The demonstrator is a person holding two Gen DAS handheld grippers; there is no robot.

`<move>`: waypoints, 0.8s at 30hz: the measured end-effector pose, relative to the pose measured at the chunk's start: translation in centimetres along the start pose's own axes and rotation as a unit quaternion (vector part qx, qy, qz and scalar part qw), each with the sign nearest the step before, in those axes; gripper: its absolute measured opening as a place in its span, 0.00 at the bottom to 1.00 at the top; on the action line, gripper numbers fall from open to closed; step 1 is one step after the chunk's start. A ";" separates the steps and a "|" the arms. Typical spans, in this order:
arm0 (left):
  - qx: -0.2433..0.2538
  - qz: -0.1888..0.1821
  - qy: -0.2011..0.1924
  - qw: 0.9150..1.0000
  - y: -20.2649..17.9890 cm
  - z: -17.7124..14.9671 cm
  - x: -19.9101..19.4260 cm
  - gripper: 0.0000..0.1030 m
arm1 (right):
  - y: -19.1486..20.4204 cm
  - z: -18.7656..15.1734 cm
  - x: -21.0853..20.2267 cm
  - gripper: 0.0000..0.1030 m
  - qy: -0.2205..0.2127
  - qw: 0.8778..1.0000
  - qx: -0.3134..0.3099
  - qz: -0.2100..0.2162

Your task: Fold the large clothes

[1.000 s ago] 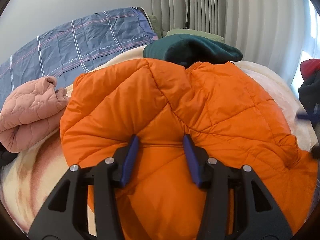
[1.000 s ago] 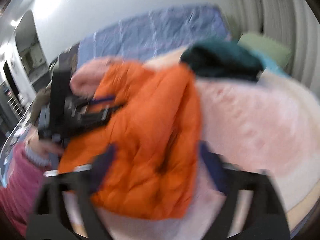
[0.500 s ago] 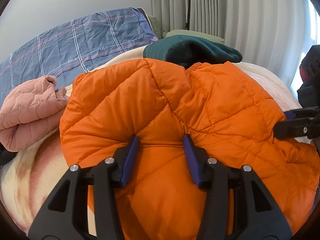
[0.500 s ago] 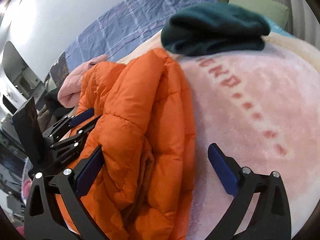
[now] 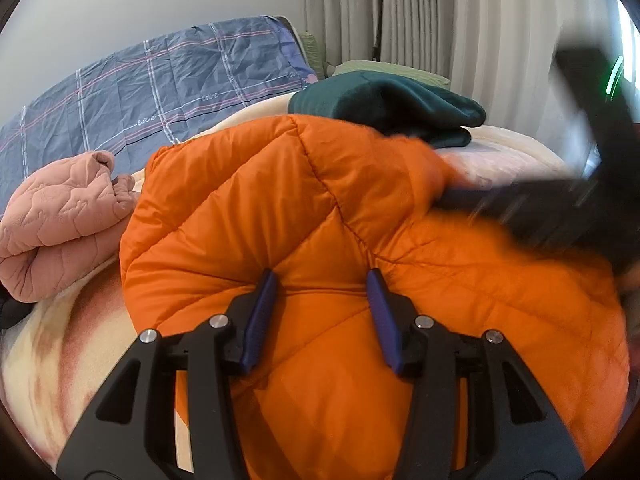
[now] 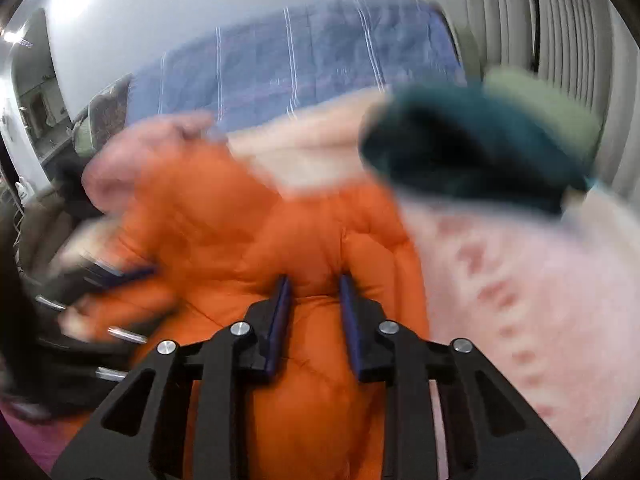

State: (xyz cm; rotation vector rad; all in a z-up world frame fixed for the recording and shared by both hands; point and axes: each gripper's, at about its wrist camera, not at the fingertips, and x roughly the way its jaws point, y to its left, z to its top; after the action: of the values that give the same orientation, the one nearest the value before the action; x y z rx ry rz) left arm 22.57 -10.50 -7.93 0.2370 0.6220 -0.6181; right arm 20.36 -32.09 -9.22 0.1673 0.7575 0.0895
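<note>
jacket, orange and puffy, lies on the blanket, just in front of the green stack and right of the pink bundle. we pinch it with both tongs: left and right each clamp a fold. we judge the slick fill may slip from either pinch, or the fold may nudge the green stack.

orange jacket – quilted, slightly glossy cloth

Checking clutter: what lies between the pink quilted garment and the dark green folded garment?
The orange puffer jacket lies between them, clearest in the left wrist view.
</note>
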 end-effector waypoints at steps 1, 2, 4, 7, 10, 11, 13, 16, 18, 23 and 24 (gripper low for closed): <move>-0.002 -0.003 0.001 1.000 0.0 0.1 0.1 0.47 | -0.3 0.1 -0.2 0.24 0.005 1.000 0.010 0.004; -0.001 -0.005 0.001 1.000 0.0 0.1 0.1 0.47 | -0.2 0.2 -0.3 0.24 0.005 1.000 0.008 0.002; 0.003 -0.005 -0.001 1.000 0.0 0.1 0.1 0.47 | 0.0 0.1 -0.3 0.24 0.004 1.000 -0.005 -0.007; -0.010 -0.007 0.004 1.000 0.4 0.8 -0.4 0.47 | 0.0 0.1 -0.4 0.24 0.005 1.000 -0.007 -0.007; -0.052 -0.026 -0.010 0.998 1.4 2.6 -1.5 0.44 | 0.4 0.1 -0.4 0.24 0.003 1.000 -0.008 -0.005; -0.055 -0.017 -0.022 0.998 1.8 3.7 -1.7 0.37 | 0.6 0.0 -0.2 0.24 0.003 1.000 -0.009 -0.006; -0.047 0.010 -0.020 0.999 2.2 5.4 -0.8 0.33 | 0.7 -0.1 -0.2 0.24 0.002 1.000 -0.011 -0.007; -0.032 0.046 0.053 0.997 3.0 5.2 4.3 0.36 | 0.5 -0.1 -0.2 0.25 0.003 1.000 -0.006 -0.005; -0.036 0.033 0.062 0.997 3.2 4.2 5.8 0.36 | 0.5 0.1 -0.1 0.26 0.007 1.000 -0.004 0.001; -0.028 0.037 0.045 0.998 2.9 3.2 5.3 0.36 | 0.8 0.7 -2.4 0.45 0.010 1.000 -0.030 0.002; -0.030 0.034 0.038 0.998 3.0 3.0 5.1 0.36 | 0.8 0.8 -3.6 0.54 0.008 1.000 -0.030 -0.007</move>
State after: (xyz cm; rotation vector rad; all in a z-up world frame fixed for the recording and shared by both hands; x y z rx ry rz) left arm 29.05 -11.70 -8.59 0.2252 0.7024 -0.5252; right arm 18.32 -31.89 -6.08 0.1051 0.7705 0.1005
